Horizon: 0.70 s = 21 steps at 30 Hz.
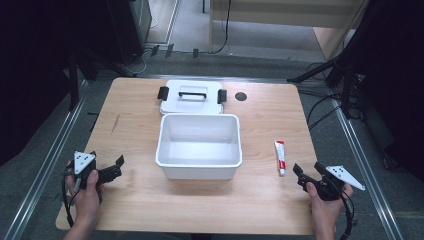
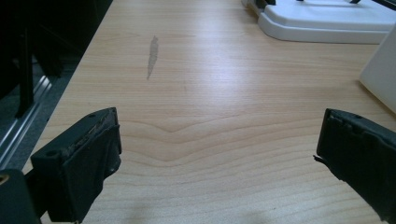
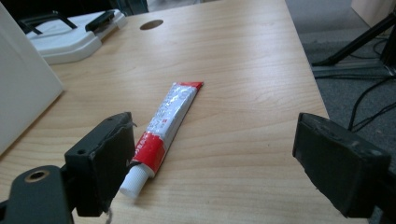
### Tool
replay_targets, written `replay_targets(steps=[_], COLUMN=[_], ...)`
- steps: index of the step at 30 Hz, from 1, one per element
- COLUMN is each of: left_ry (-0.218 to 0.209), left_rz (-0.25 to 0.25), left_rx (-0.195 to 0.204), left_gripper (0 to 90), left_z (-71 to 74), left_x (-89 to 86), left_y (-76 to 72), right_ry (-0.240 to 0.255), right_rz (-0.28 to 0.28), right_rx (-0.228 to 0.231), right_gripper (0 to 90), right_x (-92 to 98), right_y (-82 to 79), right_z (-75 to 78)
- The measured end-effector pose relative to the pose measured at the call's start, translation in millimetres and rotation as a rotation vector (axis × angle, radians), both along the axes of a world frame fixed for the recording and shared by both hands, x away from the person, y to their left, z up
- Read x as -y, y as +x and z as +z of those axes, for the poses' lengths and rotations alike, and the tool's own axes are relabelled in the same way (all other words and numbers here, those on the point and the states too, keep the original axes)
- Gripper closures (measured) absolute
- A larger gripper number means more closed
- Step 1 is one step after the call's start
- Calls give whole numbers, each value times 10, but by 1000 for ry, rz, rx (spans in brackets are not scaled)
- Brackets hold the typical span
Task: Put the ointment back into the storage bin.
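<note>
From the high view, a wooden desk [image 1: 150, 200] has a white box [image 1: 199, 146] in the middle. The box has no lid on it. The white lid [image 1: 192, 97] lies flat just behind the box, with a black handle on top and a black clip at each end. A small tube [image 1: 280, 157] with red and white on it lies on the desk to the right of the box. The left hand-held gripper [image 1: 116, 167] sits near the front left edge of the desk, with its jaws apart and nothing in them. The right hand-held gripper [image 1: 301, 176] is near the front right edge, just in front of the tube. Its jaws are apart too.

In the left gripper view, the two black jaws of the left hand-held gripper [image 2: 217, 158] stand wide apart over bare wood. Nothing is between them. A grey streak [image 2: 152, 56] marks the desk farther off. The lid [image 2: 327, 21] shows at the top right.

In the right gripper view, the right hand-held gripper [image 3: 212, 163] is wide open and holds nothing. The tube [image 3: 166, 126] lies flat on the desk, with its white cap beside the left jaw. The lid [image 3: 70, 39] is far off at the top left.
</note>
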<state>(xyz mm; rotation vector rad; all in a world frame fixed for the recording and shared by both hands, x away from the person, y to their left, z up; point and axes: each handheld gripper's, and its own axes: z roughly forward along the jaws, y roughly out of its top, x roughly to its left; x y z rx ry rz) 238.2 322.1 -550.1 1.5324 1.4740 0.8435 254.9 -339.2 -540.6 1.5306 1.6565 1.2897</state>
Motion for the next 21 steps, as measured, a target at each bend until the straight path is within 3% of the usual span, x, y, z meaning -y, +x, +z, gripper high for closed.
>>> replay_targets(steps=[1, 2, 4, 8, 10, 11, 12, 13, 14, 15, 17, 18, 19, 20, 21], left_ry=[0, 6, 21, 12, 12, 22, 22, 30, 30, 32, 34, 34, 31, 31, 20], left_rz=[0, -4, -10, -8, -7, -8, -8, -10, -10, -13, -16, -16, -17, -17, -18], left_rx=[0, -2, 4, 16, 16, 15, 15, 12, 12, 10, 8, 8, 3, 3, -4], left_gripper=[5, 5, 5, 5, 5, 5, 5, 5, 5, 5, 5, 5, 6, 6, 5], left_z=[0, 1, 4, 1, 1, 0, 0, 1, 1, 2, 1, 1, 1, 1, 1], left_x=[0, 7, 19, 14, 15, 23, 23, 31, 31, 36, 39, 39, 32, 32, 21], left_y=[0, -2, -15, -22, -20, -20, -20, -20, -20, -21, -22, -22, -18, -18, -11], right_ry=[0, 1, -4, -15, -41, -94, -94, -130, -130, -138, -158, -158, -198, -198, -249], right_rz=[0, -20, -27, -57, -39, -9, -9, 23, 23, 38, 70, 70, 98, 98, 128], right_rx=[0, -39, -49, -93, -122, -167, -167, -220, -220, -251, -357, -357, -436, -436, -487], right_gripper=[138, 189, 227, 258, 262, 258, 258, 274, 274, 276, 282, 282, 270, 270, 269], right_x=[0, -31, -43, -84, -111, -156, -156, -200, -200, -218, -270, -270, -318, -318, -379], right_y=[0, 19, 29, 48, 58, 77, 77, 104, 104, 122, 190, 190, 248, 248, 295], right_z=[0, 13, 27, 115, 159, 195, 195, 231, 231, 251, 322, 322, 363, 363, 429])
